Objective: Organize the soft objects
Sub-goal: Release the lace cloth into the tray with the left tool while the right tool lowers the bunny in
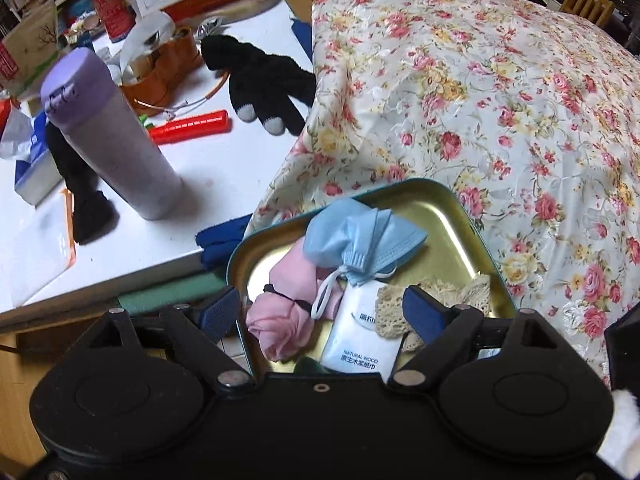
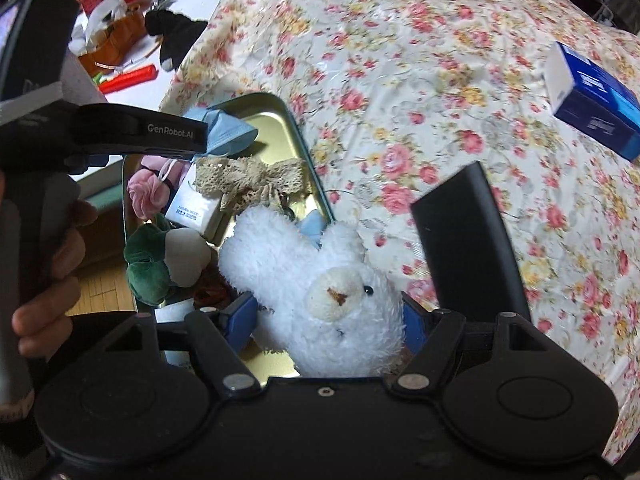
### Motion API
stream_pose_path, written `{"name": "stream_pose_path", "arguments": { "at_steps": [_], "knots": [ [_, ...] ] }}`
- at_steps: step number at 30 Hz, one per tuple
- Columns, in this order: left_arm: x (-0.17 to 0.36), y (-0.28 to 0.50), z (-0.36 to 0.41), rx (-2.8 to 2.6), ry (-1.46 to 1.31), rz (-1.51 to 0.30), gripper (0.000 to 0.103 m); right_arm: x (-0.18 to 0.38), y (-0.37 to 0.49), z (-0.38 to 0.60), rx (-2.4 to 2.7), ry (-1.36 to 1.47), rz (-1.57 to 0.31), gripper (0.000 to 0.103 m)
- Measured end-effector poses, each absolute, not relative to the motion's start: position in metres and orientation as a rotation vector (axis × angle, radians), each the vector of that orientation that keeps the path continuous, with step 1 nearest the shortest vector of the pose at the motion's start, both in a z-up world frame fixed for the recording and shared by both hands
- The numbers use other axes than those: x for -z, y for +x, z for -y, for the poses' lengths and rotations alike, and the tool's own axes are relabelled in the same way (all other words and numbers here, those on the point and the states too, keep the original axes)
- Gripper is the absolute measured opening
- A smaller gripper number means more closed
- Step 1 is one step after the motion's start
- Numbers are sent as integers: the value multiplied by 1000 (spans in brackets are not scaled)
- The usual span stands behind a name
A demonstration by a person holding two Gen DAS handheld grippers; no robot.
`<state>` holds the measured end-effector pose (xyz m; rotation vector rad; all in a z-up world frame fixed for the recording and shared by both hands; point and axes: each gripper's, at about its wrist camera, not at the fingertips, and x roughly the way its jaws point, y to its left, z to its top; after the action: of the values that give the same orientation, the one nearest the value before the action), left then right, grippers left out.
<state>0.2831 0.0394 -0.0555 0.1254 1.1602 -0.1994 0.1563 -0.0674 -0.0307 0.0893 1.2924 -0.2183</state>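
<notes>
Tin, open, gold inside with a teal rim, sits at the near edge of the floral cloth, just beside the white desk. Contents seen from the left wrist view: blue face mask on top toward the far end; pink fabric bundle along the left wall; white tissue pack in the middle, under the mask's ear loop; beige lace bow toward the right wall. The right wrist view adds a green and white plush piece at the tin's near left corner.

Right gripper: fingers clenched on a white plush bear, one blue pad each side of its body. Bear hangs over the tin's near end, face toward the camera, head reaching to the tin's right rim.

Left gripper: fingers released, nothing between them, spread over the tin's near part. One pad is outside the left rim, the other above the lace bow. A hand holds its handle.

On the desk: purple-capped bottle upright, black gloves touching the cloth's edge, red tube between bottle and gloves, red can at the far side. Blue box on the cloth, well apart from the tin. A dark flat slab lies on the cloth just right of the tin.
</notes>
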Motion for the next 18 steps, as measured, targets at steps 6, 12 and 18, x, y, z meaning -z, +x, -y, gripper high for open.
{"name": "stream_pose_path", "arguments": {
  "at_steps": [6, 12, 18],
  "knots": [
    [53, 282, -42, 193, 117, -1148, 86, 41, 170, 60, 208, 86, -1311, 72],
    [57, 284, -43, 191, 113, -1168, 86, 47, 175, 60, 220, 93, -1321, 79],
    [59, 282, -41, 195, 131, -1171, 86, 48, 169, 60, 239, 83, -1327, 80]
  ]
}}
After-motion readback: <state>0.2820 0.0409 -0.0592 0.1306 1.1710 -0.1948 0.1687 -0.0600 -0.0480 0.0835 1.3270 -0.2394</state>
